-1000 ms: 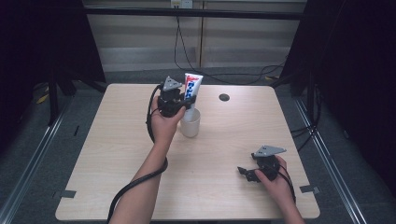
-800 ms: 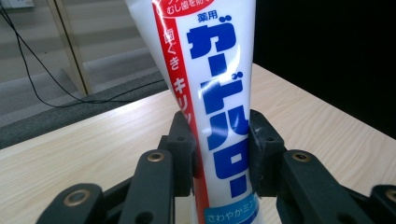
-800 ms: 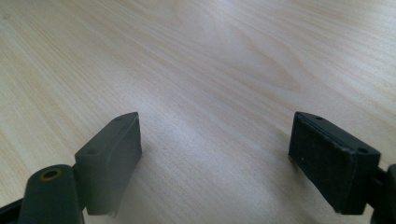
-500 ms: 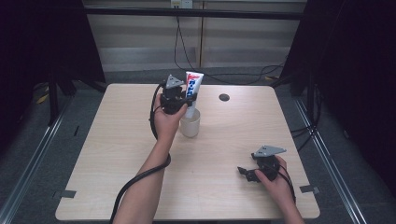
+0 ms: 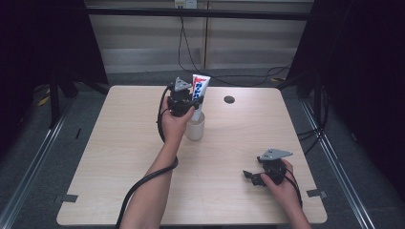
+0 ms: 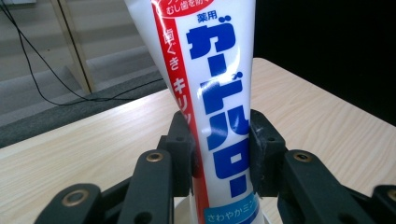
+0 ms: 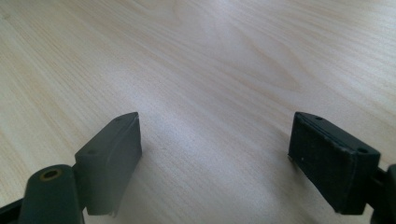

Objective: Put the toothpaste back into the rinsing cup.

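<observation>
Clamping the tube mid-body w/ left hand-held gripper, over cup near desk far edge; soft, light, squashes easily. Right hand-held gripper is lying w/ jaws apart.

Pale wooden table on grey floor, dark curtains around.

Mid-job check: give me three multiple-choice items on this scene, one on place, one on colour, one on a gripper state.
1. The toothpaste tube is
A. over the cup
B. flat at the table's edge
C. on the floor

2. The tube's large lettering is
A. green
B. blue
C. black

3. The right hand-held gripper is
A. shut on the cup
B. shut on the tube
C. open, holding nothing

Key: 1 A, the left hand-held gripper holds it upright above the cup; 2 B, blue characters beside a red stripe; 3 C, bare wood shows between its jaws.
</observation>
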The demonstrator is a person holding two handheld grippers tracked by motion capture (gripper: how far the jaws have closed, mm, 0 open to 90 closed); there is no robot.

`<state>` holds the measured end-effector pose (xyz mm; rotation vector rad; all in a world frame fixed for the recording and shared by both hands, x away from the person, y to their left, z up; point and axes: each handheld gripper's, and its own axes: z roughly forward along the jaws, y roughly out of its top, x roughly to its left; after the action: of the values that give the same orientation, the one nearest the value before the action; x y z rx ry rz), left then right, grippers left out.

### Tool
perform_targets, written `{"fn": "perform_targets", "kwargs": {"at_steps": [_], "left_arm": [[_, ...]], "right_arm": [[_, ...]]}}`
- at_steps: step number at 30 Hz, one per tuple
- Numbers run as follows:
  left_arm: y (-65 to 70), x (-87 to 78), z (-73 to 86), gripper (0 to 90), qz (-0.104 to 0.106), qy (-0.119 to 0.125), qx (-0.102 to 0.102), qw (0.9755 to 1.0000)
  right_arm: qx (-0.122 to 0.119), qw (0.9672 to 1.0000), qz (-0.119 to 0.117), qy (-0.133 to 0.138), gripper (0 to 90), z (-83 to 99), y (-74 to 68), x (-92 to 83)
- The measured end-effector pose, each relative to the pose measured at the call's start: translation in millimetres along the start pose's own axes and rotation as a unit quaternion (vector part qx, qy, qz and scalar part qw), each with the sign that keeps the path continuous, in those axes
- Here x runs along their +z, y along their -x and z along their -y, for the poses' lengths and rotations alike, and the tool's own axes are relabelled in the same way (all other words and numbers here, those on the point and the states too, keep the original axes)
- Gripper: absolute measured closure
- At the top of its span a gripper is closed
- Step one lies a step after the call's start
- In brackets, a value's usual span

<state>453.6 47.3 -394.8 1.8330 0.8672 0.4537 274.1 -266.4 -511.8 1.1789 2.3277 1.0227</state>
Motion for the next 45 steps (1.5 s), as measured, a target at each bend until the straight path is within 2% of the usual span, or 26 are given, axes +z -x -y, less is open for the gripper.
{"fn": "perform_targets", "kwargs": {"at_steps": [2,6,7,10,20,21,26,29,32,45], "left_arm": [[0.2,0.8,0.7,66.4,0.000,0.001,-0.004,1.0000],[-0.9,2.9,4.5,66.2,-0.002,-0.002,0.008,1.0000],[0.0,4.1,5.9,66.2,-0.001,-0.001,0.002,1.0000],[0.0,5.5,9.6,66.0,0.000,-0.011,0.009,0.9999],[-2.0,6.3,22.7,65.0,-0.001,-0.013,-0.005,0.9999],[-2.6,6.2,23.9,65.0,-0.001,-0.016,0.001,0.9999],[-2.4,6.0,28.3,64.7,-0.005,-0.021,0.002,0.9998],[-3.6,5.1,31.9,64.2,-0.008,-0.019,-0.005,0.9998],[-4.2,4.6,33.6,64.0,-0.010,-0.027,-0.003,0.9996],[-2.0,4.1,35.4,62.6,-0.009,-0.035,0.000,0.9993]], "right_arm": [[0.000,1.0000,0.000,0.000,16.8,0.0,0.0,0.0],[0.000,1.0000,0.000,0.000,16.8,0.0,0.1,0.1],[-0.001,1.0000,0.000,0.000,16.8,0.0,0.1,0.1],[-0.001,1.0000,0.000,0.001,16.9,0.0,0.1,0.1],[-0.001,1.0000,0.000,0.000,16.9,0.0,0.0,0.1],[0.000,1.0000,0.000,0.000,16.9,0.0,0.0,0.1],[0.000,1.0000,0.000,0.000,16.8,0.0,-0.1,0.1],[-0.001,1.0000,0.000,0.000,16.8,0.0,0.1,0.1],[-0.001,1.0000,0.001,0.000,16.8,0.0,0.1,0.1],[0.000,1.0000,0.001,0.000,16.8,0.0,0.1,0.1]]}}
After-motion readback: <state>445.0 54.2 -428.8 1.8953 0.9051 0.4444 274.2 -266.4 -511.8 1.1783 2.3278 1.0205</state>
